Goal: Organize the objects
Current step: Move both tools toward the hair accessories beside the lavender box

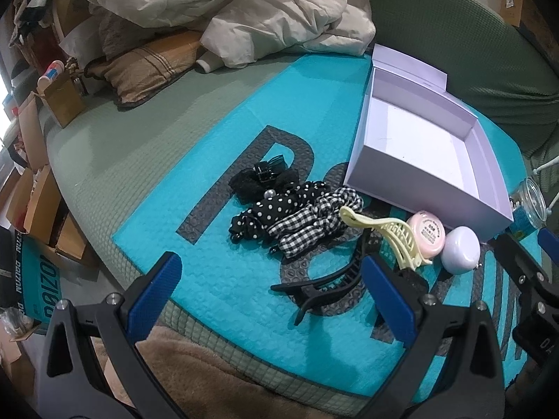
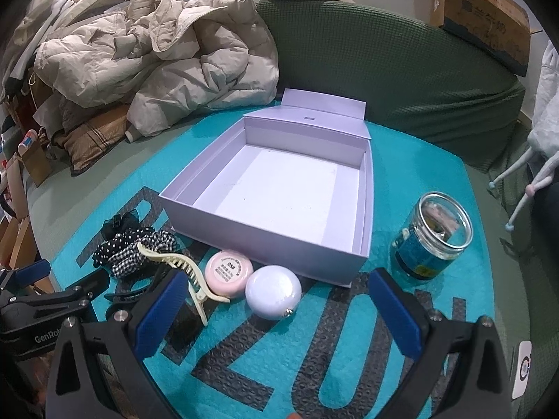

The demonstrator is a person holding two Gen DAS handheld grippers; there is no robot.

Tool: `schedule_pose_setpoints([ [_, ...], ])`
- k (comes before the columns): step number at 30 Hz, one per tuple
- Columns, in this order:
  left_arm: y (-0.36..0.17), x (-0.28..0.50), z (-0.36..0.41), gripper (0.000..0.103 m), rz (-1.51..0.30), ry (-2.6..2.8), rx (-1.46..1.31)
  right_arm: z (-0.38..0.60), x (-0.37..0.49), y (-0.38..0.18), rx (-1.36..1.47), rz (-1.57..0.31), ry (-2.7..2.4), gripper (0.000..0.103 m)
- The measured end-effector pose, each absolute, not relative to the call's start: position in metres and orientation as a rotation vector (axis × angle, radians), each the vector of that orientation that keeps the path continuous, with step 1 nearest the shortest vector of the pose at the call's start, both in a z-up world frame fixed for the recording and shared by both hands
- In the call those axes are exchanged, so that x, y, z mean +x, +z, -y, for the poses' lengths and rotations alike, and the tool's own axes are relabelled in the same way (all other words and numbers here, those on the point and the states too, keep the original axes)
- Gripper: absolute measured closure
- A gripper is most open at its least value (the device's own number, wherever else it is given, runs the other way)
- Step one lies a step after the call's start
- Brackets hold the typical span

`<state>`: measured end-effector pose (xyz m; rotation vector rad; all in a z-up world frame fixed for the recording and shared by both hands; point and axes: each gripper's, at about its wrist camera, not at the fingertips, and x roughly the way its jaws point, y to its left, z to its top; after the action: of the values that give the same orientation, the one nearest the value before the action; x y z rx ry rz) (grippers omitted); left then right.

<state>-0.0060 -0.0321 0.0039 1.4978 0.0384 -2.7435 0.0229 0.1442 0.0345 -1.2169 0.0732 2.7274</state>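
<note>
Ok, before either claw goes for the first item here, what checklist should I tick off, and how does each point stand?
1. Left claw open and holding nothing: ok.
2. Right claw open and holding nothing: ok.
3. Lavender box open, its inside bare: ok.
4. Small items apart enough for a clean grasp: not ok. The cream hair clip lies over the checked scrunchie, and the pink compact touches the white round case.
5. Black hair clip free to lift: cannot tell; one end runs under the cream clip.
6. Glass jar upright, beside the box: ok.
</note>
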Motion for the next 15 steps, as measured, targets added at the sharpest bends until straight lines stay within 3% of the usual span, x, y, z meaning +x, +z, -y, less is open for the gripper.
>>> schedule_pose_setpoints([
  [15, -0.015, -0.004, 0.027, 0.000, -0.079, -2.720, 1.585, -0.148, 0.014, 0.014, -1.288, -0.085, 2.724, 0.000],
])
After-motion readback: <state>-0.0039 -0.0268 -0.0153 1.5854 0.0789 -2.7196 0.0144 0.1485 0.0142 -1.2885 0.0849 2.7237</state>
